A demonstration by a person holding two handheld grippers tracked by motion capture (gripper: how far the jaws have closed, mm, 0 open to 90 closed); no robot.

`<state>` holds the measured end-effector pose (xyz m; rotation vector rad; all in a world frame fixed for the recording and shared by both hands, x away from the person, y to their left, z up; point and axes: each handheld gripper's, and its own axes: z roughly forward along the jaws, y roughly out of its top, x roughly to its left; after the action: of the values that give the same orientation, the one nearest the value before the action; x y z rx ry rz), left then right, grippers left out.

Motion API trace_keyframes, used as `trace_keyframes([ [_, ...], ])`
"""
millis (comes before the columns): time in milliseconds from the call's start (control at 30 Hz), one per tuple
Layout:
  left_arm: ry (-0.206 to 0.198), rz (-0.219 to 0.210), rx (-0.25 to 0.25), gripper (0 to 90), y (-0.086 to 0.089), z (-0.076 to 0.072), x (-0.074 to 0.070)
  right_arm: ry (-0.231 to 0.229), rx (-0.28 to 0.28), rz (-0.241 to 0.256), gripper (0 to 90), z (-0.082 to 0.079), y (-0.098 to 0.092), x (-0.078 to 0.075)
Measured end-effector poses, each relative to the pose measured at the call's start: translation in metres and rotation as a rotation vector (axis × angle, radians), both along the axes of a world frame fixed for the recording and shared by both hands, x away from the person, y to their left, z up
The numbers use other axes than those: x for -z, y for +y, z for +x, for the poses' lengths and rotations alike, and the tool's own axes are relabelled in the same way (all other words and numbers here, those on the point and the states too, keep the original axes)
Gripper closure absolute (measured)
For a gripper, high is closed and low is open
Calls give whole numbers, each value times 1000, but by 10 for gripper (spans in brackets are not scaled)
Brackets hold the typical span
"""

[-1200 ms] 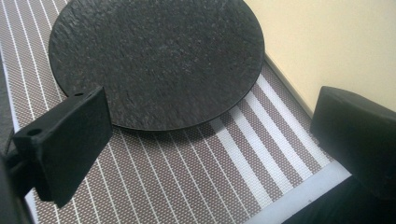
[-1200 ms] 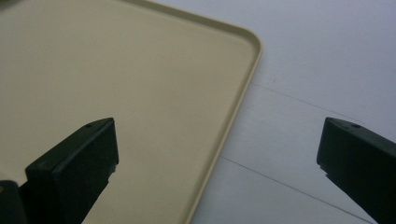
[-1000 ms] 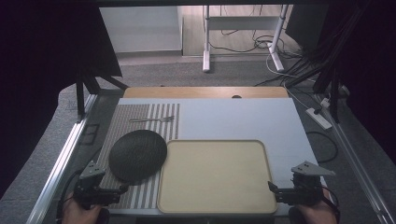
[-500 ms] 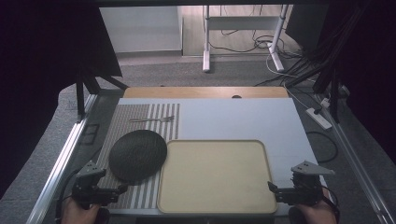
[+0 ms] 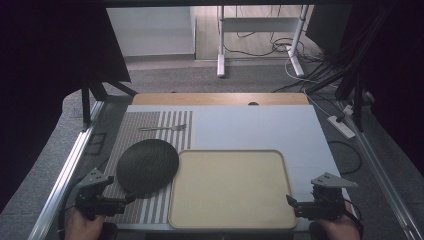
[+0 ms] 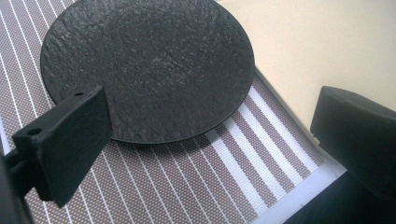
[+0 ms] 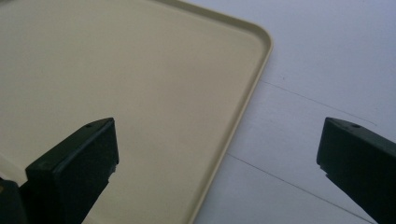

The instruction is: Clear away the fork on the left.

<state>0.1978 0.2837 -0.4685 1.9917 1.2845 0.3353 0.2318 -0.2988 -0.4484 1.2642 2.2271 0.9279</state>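
Note:
A round black slate plate (image 5: 147,166) lies on a striped placemat (image 5: 145,125) at the table's left, its right edge beside a large beige tray (image 5: 232,189). A fork (image 5: 162,128) rests on the placemat farther back. My left gripper (image 5: 126,199) hovers at the front left, open; in the left gripper view the left gripper (image 6: 210,140) has its jaws wide apart over the plate (image 6: 149,65) and its near rim. My right gripper (image 5: 291,201) is at the front right, open. In the right gripper view the right gripper (image 7: 217,158) straddles the tray's rim (image 7: 243,107), holding nothing.
The pale grey table top (image 5: 260,125) spreads behind and to the right of the tray. A wooden strip (image 5: 220,98) edges the far side. Metal rails (image 5: 65,170) run along both sides. Cables and a power strip (image 5: 342,125) lie on the floor at right.

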Motion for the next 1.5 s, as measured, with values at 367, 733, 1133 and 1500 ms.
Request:
trace_keyframes([
  [367, -1, -3, 33, 0, -3, 10, 3, 2, -3, -3, 0, 0, 1, 0],
  [733, -13, 0, 69, 0, -9, 25, 7, 7, -8, -6, 0, 0, 1, 0],
  [1133, -14, 5, 83, 0, -8, 40, 14, 11, -10, -10, 0, 0, 1, 1],
  [1500, -2, -32, 67, 0, -11, 62, 16, 15, -15, -16, 0, 1, 2, 1],
])
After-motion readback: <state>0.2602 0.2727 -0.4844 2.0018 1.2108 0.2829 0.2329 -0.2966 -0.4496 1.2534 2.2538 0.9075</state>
